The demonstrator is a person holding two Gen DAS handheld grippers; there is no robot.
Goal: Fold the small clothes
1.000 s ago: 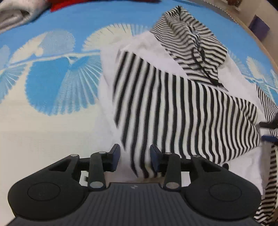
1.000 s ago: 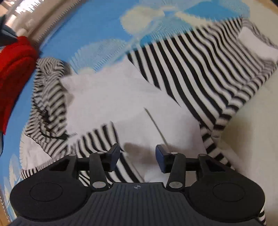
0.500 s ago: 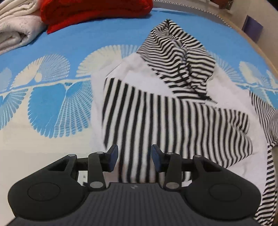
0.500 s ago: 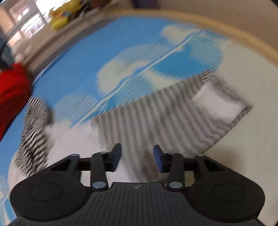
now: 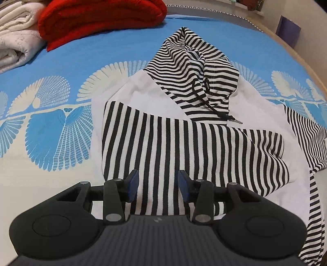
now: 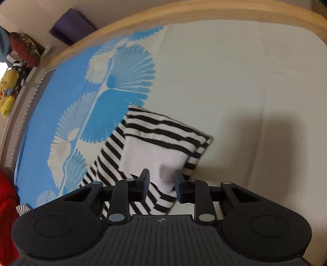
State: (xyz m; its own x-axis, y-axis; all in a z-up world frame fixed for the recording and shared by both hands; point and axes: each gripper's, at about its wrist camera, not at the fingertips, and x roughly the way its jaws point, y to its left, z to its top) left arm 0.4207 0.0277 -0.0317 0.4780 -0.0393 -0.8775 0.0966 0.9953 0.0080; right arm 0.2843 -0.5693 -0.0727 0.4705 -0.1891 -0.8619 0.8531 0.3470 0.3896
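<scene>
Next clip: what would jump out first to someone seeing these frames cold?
The black-and-white striped hoodie, spread mid-bed on the blue fan-patterned bedspread with its hood pointing away. Behind it at the far left sits a bright red folded garment. In the right wrist view, the right gripper hangs over the striped sleeve cuff, jaws just narrowing, not yet pinching it.
</scene>
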